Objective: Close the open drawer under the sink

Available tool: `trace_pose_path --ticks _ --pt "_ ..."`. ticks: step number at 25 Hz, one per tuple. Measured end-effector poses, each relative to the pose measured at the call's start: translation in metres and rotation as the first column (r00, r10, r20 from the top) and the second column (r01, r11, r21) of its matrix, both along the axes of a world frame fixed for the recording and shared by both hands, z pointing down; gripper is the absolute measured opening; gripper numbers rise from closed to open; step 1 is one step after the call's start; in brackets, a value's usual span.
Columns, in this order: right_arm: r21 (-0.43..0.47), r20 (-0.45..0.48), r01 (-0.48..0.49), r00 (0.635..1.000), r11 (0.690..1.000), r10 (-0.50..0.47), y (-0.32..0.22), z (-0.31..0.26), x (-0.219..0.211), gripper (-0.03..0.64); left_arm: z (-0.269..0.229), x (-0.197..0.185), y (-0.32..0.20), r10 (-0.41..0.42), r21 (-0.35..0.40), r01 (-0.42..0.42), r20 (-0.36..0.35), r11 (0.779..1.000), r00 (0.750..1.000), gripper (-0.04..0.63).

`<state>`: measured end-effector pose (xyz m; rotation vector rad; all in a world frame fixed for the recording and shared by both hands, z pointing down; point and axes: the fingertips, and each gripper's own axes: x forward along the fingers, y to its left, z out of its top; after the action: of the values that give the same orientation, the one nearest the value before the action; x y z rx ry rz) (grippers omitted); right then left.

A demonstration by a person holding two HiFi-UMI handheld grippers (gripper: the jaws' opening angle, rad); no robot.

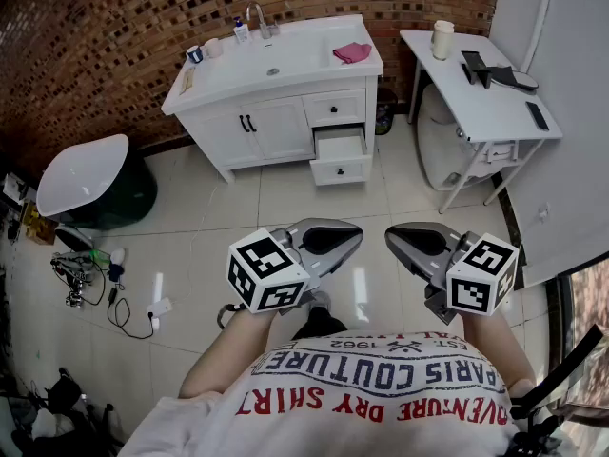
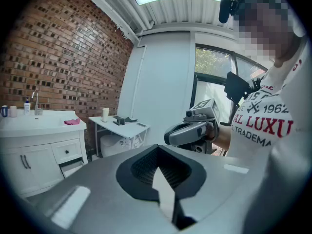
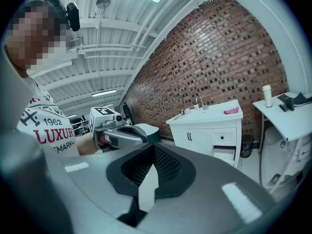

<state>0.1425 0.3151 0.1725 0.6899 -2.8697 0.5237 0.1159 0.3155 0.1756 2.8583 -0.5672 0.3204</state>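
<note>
Left tool (image 1: 354,237) and right tool (image 1: 390,240) we find closed, empty; the drawer (image 1: 340,147) stands open well ahead across the floor, more in line with the left.

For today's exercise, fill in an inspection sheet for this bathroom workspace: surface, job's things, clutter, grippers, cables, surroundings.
Surface: tiled floor, pale and glossy.
Job's things: white vanity; open drawer pulled out on its right side, below a closed one.
Clutter: pink cloth on the vanity top; cups and a bottle near the faucet.
Grippers: left gripper and right gripper both shut, holding nothing, well short of the vanity.
Cables: black cable and power strip loose on the floor.
Surroundings: brick wall, white side table, tub.
</note>
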Motion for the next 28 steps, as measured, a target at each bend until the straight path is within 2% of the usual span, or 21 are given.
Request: trace_pose_path --ticks 6,15,22,28 --pt "-0.008 0.005 -0.003 1.0 1.0 0.003 -0.013 0.002 0.009 0.008 0.002 0.003 -0.013 -0.015 -0.003 0.015 0.003 1.0 1.0 -0.015" --pt "-0.029 -0.003 0.013 1.0 0.999 -0.013 -0.059 0.026 -0.004 0.008 0.027 -0.018 -0.062 -0.066 -0.033 0.066 -0.009 0.997 0.998 -0.015" --pt "-0.076 -0.02 0.024 0.999 0.997 -0.025 -0.127 0.065 -0.037 0.009 0.067 -0.054 -0.132 -0.094 -0.089 0.092 -0.011 0.992 0.996 -0.015" --pt "-0.115 -0.036 -0.014 0.999 0.993 0.01 -0.229 0.078 -0.069 0.008 0.08 -0.087 -0.239 -0.074 -0.145 0.073 -0.001 0.987 0.997 -0.015"
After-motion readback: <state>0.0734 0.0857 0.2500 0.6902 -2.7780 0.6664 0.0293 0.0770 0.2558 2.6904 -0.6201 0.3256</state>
